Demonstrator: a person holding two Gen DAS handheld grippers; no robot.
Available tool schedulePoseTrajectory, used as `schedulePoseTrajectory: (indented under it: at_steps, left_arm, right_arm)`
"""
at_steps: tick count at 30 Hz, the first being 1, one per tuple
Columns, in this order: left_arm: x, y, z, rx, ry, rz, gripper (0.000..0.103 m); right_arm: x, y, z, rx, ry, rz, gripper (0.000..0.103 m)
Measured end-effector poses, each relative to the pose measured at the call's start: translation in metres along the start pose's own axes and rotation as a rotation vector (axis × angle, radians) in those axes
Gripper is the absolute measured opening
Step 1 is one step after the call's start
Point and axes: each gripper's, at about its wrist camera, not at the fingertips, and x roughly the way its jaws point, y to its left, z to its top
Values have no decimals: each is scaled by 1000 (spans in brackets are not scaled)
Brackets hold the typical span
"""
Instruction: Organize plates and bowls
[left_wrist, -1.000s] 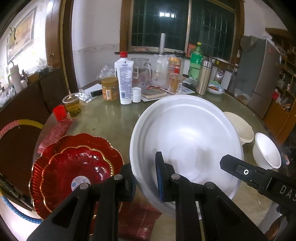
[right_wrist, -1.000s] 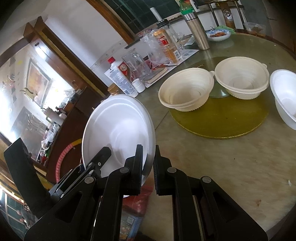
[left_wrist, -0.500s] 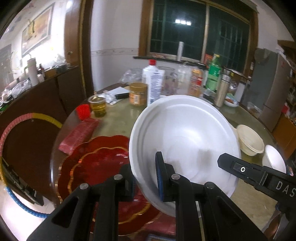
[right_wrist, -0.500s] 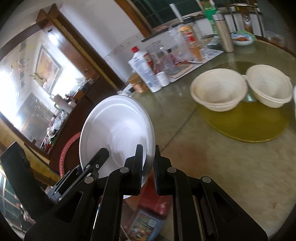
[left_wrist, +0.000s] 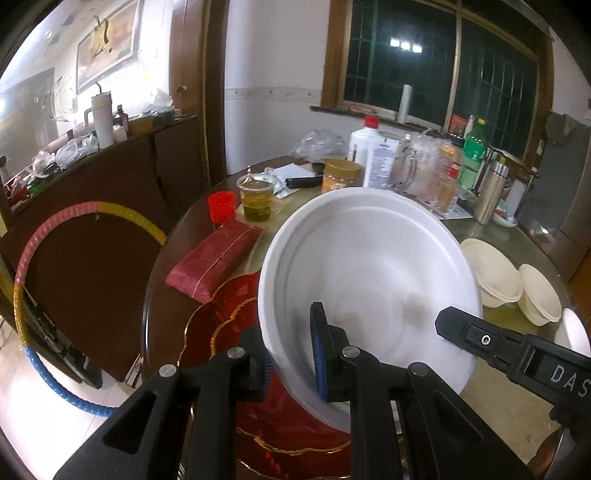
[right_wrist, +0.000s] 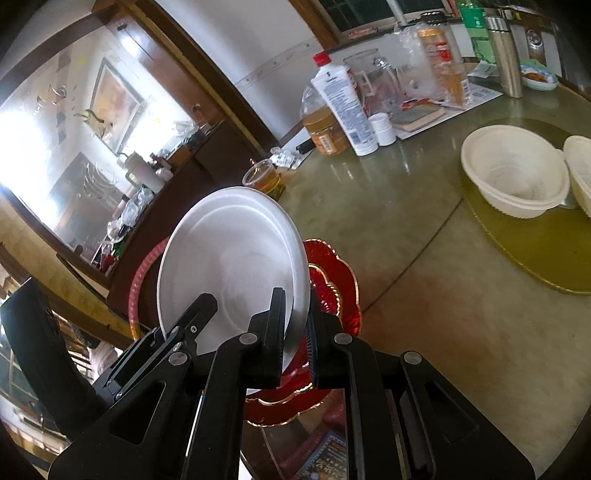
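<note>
A white plate (left_wrist: 369, 266) hangs tilted in the air, held by both grippers. My left gripper (left_wrist: 291, 354) is shut on its near left rim. My right gripper (right_wrist: 295, 325) is shut on the opposite rim of the white plate (right_wrist: 229, 251); in the left wrist view it reaches in from the right (left_wrist: 517, 354). Under the plate, a stack of red gold-edged scalloped plates (left_wrist: 221, 317) lies at the table's near left edge, partly hidden; the red plates (right_wrist: 332, 288) also peek out in the right wrist view. Two cream bowls (right_wrist: 513, 173) (right_wrist: 581, 166) stand on a yellow mat (right_wrist: 535, 251).
A red packet (left_wrist: 214, 258), a red cup (left_wrist: 221, 206) and a cup of tea (left_wrist: 256, 197) sit beyond the red plates. Bottles, a jar (left_wrist: 341, 175) and a flask (left_wrist: 489, 192) crowd the far side. A white bowl (left_wrist: 576, 332) sits at the right. A hoop (left_wrist: 22, 280) leans beside the table.
Both grippers have carried the white plate to the left across the table. It now hangs over the red plates, and the cream bowls have slid to the right in both views.
</note>
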Motion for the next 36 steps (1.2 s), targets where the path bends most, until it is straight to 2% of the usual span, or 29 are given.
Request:
schedulePoseTrajectory:
  at_steps: [15,25,30,31,35,36]
  left_arm:
    - [27,21,-10,-28,109,23,17]
    - [44,20,-20,-4,211,39,22]
    - [48,18,-24,10,228,59,23]
    - [49,17,-24,14,233,63,24]
    - [47,19,-24,15,223,85,57]
    - [47,20,-23,10,218,80,61]
  right_arm:
    - [35,-1,-3,1,89,-1,10]
    - [48,-7,-7,14,163,-28,10]
    - [55,-9,-9,13,193,-44,10]
    - [55,-8,-9,10,191,-48,11]
    - [54,-5,-7,1,191,-50,17]
    - [53,-6,-7,-2,186,-56,21]
